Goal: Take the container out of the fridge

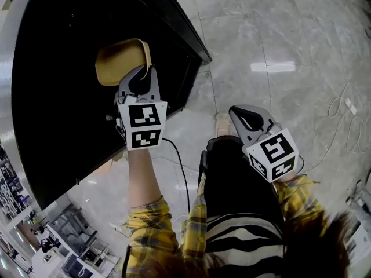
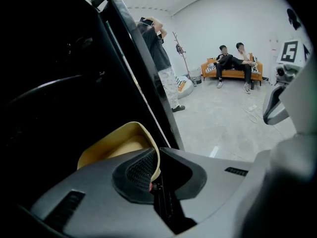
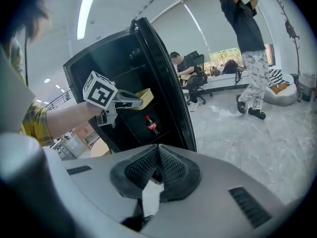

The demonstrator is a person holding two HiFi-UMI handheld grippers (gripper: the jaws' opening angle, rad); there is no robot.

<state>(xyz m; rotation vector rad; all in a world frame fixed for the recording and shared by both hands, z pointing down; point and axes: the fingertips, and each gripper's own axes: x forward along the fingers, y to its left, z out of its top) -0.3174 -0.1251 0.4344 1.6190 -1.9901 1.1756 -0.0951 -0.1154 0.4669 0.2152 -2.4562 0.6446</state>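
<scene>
The container (image 1: 119, 59) is a shallow yellow tub, held up at the open front of the black fridge (image 1: 58, 109). My left gripper (image 1: 139, 77) is shut on its near rim. In the left gripper view, the tub's thin wall (image 2: 119, 143) is pinched between the pads, with the left gripper (image 2: 155, 166) at the fridge's dark opening (image 2: 49, 73). My right gripper (image 1: 242, 114) hangs lower right, over the floor, shut with nothing in it. The right gripper view shows the right gripper (image 3: 158, 163) with its pads meeting, and the container (image 3: 144, 97) at the fridge (image 3: 124, 58).
A cola bottle (image 3: 152, 125) stands on a fridge shelf. The fridge's front edge (image 1: 188, 36) runs beside the container. One person stands nearby (image 2: 161, 58), and two people sit on an orange sofa (image 2: 233, 66). A cable (image 1: 342, 117) lies on the grey floor.
</scene>
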